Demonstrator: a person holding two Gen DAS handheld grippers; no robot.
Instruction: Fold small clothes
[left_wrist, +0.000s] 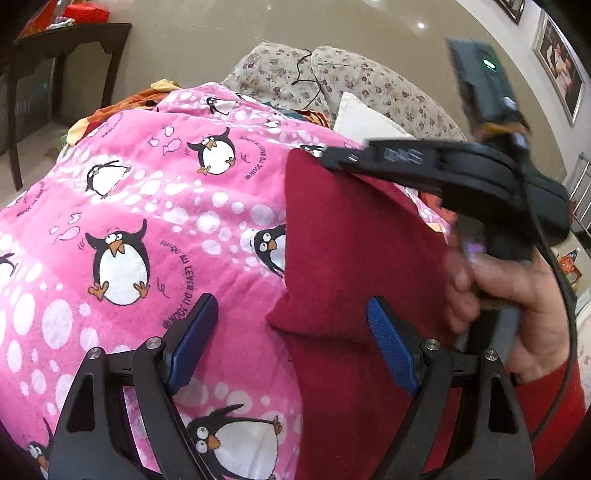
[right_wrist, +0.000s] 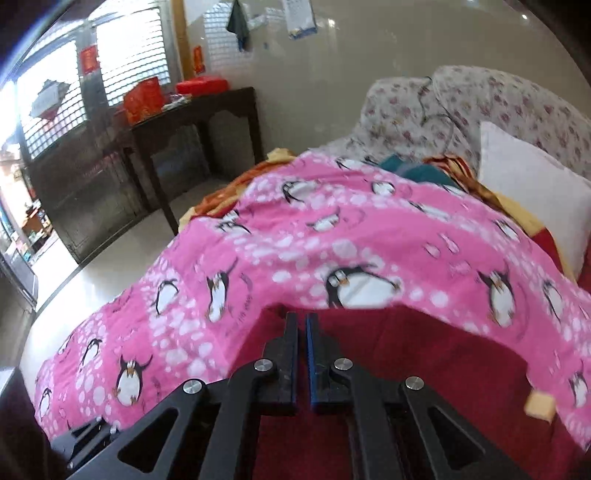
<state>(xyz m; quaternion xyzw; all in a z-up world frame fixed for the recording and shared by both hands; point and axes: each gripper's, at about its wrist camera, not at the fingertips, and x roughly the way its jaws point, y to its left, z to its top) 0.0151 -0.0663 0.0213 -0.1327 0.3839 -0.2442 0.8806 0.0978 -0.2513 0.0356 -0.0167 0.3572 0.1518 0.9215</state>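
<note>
The right gripper (left_wrist: 328, 157) pinched the red garment's (left_wrist: 354, 258) far corner; the left gripper (left_wrist: 291, 347) gaped wide, empty, beside its near-left edge.

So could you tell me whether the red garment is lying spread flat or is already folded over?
Partly folded: the red garment has one flap doubled over itself on the pink penguin blanket, with a rounded fold edge nearest the camera.

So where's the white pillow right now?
The white pillow is at the right in the right wrist view, beyond the pink penguin blanket and leaning against the flowery sofa back.
</note>
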